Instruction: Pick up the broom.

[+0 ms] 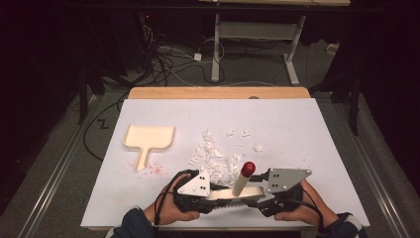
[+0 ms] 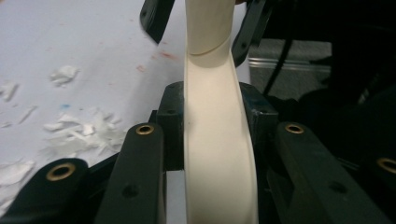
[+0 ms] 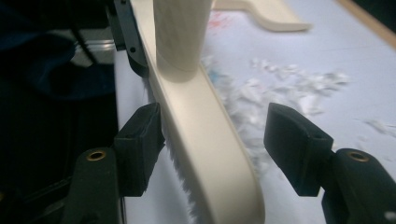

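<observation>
Pinching one end of a cream brush [image 1: 233, 194] at the near edge of the white table [image 1: 307, 148], the left gripper [image 1: 195, 191] with its black pads pressed flat against both sides of the curved back [image 2: 217, 140]. Brush lying crosswise between the two tools, bristles down along the near side, its upright handle with a red tip [image 1: 247, 167] rising from the middle. Right gripper [image 1: 277, 191] spread around the brush's other end, jaws having just been opening; one pad [image 3: 140, 140] close against the brush on the bristle side, the other [image 3: 294, 144] standing well off the cream back with bare table showing in the gap. Both hands low at the near edge, sleeves dark blue. Just beyond the brush, a heap of white paper scraps [image 1: 215, 156], scattered thinly toward the far right. Far left of that, a cream dustpan [image 1: 148, 139] lying flat with its handle pointing near, and faint red specks [image 1: 156, 169] on the table beside that handle.
</observation>
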### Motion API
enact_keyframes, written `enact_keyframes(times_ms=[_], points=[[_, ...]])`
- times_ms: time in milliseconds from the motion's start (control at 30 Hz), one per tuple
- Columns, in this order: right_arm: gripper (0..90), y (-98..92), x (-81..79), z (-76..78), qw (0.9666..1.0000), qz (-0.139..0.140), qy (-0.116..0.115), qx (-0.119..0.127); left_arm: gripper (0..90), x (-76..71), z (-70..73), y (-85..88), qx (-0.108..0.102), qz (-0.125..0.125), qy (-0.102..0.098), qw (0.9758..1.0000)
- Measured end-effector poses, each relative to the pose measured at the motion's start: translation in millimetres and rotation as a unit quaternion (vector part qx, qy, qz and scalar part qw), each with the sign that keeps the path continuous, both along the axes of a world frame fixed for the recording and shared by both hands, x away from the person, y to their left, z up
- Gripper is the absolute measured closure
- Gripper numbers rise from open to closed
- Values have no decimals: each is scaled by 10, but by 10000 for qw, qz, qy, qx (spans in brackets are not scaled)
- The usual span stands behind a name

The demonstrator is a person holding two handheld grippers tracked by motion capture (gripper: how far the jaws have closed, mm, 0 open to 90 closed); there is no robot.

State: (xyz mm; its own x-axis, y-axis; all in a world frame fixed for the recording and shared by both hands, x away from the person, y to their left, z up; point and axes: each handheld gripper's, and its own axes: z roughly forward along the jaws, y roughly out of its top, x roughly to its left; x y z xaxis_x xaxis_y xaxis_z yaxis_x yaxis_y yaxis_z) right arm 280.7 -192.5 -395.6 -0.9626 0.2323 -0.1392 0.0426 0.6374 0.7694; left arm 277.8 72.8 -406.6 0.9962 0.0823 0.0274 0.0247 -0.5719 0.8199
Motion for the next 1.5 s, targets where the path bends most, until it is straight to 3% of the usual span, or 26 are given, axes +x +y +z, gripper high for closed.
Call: enact_keyframes(times_ms=[100, 167, 200, 267, 367, 533, 667, 800, 933, 1100, 1133, 1167, 1200, 1300, 1333, 1500], points=[[425, 99, -10, -87, 9992, 311, 221, -151, 646, -18, -14, -33, 29, -218, 29, 9998], [497, 144, -8, -139, 9977, 532, 363, -188, 646, -29, -23, -53, 63, -317, 39, 9995], [511, 171, -15, -174, 9971, 590, 416, -252, 646, -33, -32, -63, 87, -331, 27, 9994], [633, 197, -24, -209, 9952, 695, 635, -279, 645, -25, -48, -72, 176, -324, 18, 9993], [661, 204, -19, -231, 9940, 705, 790, -261, 637, -2, -56, -60, 146, -360, 54, 9992], [678, 212, -17, -207, 9960, 507, 656, -335, 538, 15, -5, 27, 44, -61, -155, 9999], [678, 142, 20, -159, 9983, 198, 482, -269, 401, -11, 23, 140, 106, 355, -562, 9977], [678, 40, 57, -96, 9985, -286, 433, -169, 272, -27, 24, 294, 58, 980, -846, 9916], [678, -61, 95, -31, 9973, -627, 365, -58, 182, -22, -2, 488, -94, 1495, -940, 9842], [678, -200, 125, 74, 9940, -1030, 318, 163, 160, 6, -110, 764, 81, 2303, -1146, 9663], [678, -230, 130, 95, 9934, -1094, 278, 208, 160, 7, -134, 818, 91, 2427, -1155, 9632], [678, -258, 138, 115, 9926, -1156, 271, 241, 160, 7, -134, 818, 91, 2427, -1155, 9632], [679, -286, 141, 132, 9916, -1231, 259, 289, 160, 2, -182, 908, 167, 2622, -1220, 9571], [679, -370, 161, 179, 9887, -1434, 203, 378, 160, -16, -248, 1022, 258, 2870, -1272, 9491], [679, -397, 165, 191, 9875, -1512, 158, 416, 160, -22, -271, 1053, 275, 2935, -1271, 9471], [679, -549, 205, 238, 9816, -1866, -5, 405, 160, -70, -376, 1181, 308, 3122, -1178, 9422]])
